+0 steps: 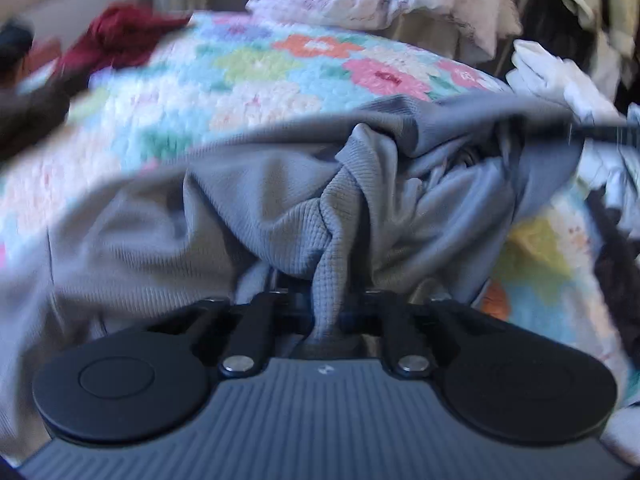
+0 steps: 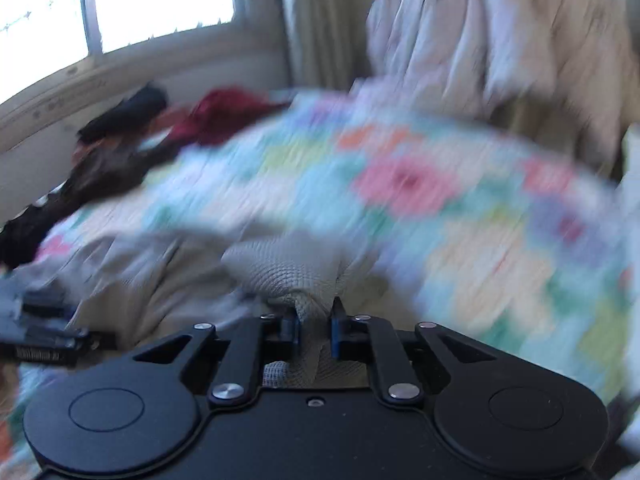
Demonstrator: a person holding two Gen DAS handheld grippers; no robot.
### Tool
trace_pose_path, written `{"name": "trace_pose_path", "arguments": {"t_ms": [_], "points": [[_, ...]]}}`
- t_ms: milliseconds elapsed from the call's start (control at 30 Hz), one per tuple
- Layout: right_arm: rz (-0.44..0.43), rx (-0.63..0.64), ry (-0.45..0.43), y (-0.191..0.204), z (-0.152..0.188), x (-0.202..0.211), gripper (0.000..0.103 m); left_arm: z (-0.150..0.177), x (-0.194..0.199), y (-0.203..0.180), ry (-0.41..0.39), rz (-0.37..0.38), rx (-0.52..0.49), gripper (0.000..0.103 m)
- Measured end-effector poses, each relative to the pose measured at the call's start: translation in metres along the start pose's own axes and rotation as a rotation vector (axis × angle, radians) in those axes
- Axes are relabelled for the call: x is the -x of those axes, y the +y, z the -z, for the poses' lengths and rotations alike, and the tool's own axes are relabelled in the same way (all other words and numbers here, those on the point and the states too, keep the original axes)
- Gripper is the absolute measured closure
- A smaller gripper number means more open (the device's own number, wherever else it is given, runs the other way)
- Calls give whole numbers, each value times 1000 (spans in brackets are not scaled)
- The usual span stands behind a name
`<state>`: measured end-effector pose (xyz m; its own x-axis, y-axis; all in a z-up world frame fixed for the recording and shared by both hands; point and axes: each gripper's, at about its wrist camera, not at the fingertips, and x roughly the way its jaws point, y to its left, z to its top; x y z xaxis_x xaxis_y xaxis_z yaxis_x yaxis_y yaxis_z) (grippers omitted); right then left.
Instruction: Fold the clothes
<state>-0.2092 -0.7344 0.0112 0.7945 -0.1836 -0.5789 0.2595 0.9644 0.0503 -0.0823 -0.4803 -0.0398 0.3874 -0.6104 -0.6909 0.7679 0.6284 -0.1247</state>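
A grey waffle-knit garment (image 1: pixel 240 208) lies bunched over a flowered quilt (image 1: pixel 240 72). My left gripper (image 1: pixel 324 308) is shut on a gathered fold of it, and the cloth runs up from between the jaws. In the right wrist view my right gripper (image 2: pixel 314 320) is shut on another bunch of the same grey garment (image 2: pixel 288 264), pinched between its blue pads (image 2: pixel 335 336). The garment's top edge stretches toward a dark bar at the right, the other gripper (image 1: pixel 600 132). The left gripper's body (image 2: pixel 44 344) shows at the left edge of the right wrist view.
A red garment (image 1: pixel 120 32) and dark clothes (image 2: pixel 120 120) lie at the quilt's far left. White clothes (image 1: pixel 560 80) are piled at the right. Rumpled pale bedding (image 2: pixel 500 40) rises behind. A window (image 2: pixel 160 0) and a curtain (image 2: pixel 316 20) stand beyond the bed.
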Motion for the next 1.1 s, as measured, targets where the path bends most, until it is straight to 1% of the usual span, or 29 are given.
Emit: {"name": "trace_pose_path", "arguments": {"t_ms": [100, 167, 233, 300, 367, 467, 533, 600, 700, 733, 767, 833, 867, 900, 1000, 1100], "points": [[30, -33, -76, -21, -26, 9, 92, -18, 17, 3, -91, -52, -24, 94], [62, -35, -108, -29, -40, 12, 92, -29, 35, 7, -168, -90, -18, 94], [91, -52, -140, -37, -48, 17, 92, -36, 55, 15, -223, -108, 3, 94], [138, -64, -166, -41, -50, 21, 92, -39, 70, 21, -251, -131, -2, 94], [167, -56, -180, -44, -53, 24, 92, -43, 80, 26, -266, -159, -14, 94], [163, -47, -196, -52, -64, 27, 92, -50, 97, 38, -308, -181, 28, 95], [185, -37, -213, -56, -70, 29, 92, -52, 107, 43, -339, -206, 52, 95], [207, -38, -231, -61, -74, 28, 92, -50, 118, 43, -367, -233, 43, 95], [217, -81, -243, -75, -74, 30, 92, -44, 138, 41, -367, -241, 32, 95], [229, -90, -245, -79, -73, 33, 92, -41, 146, 42, -360, -227, 43, 95], [242, -103, -242, -84, -71, 37, 92, -38, 154, 42, -339, -197, 71, 95], [268, -137, -233, -94, -66, 45, 92, -26, 159, 42, -243, -78, 147, 95], [274, -151, -211, -98, -63, 45, 92, -20, 160, 42, -190, -15, 185, 95], [276, -162, -180, -103, -59, 43, 92, -13, 156, 39, -138, 10, 188, 95], [278, -171, -62, -107, -42, 21, 90, 10, 134, 25, 17, 22, 156, 95], [306, -127, 21, -99, -27, 6, 89, 28, 110, 20, 120, 41, 168, 95]]}}
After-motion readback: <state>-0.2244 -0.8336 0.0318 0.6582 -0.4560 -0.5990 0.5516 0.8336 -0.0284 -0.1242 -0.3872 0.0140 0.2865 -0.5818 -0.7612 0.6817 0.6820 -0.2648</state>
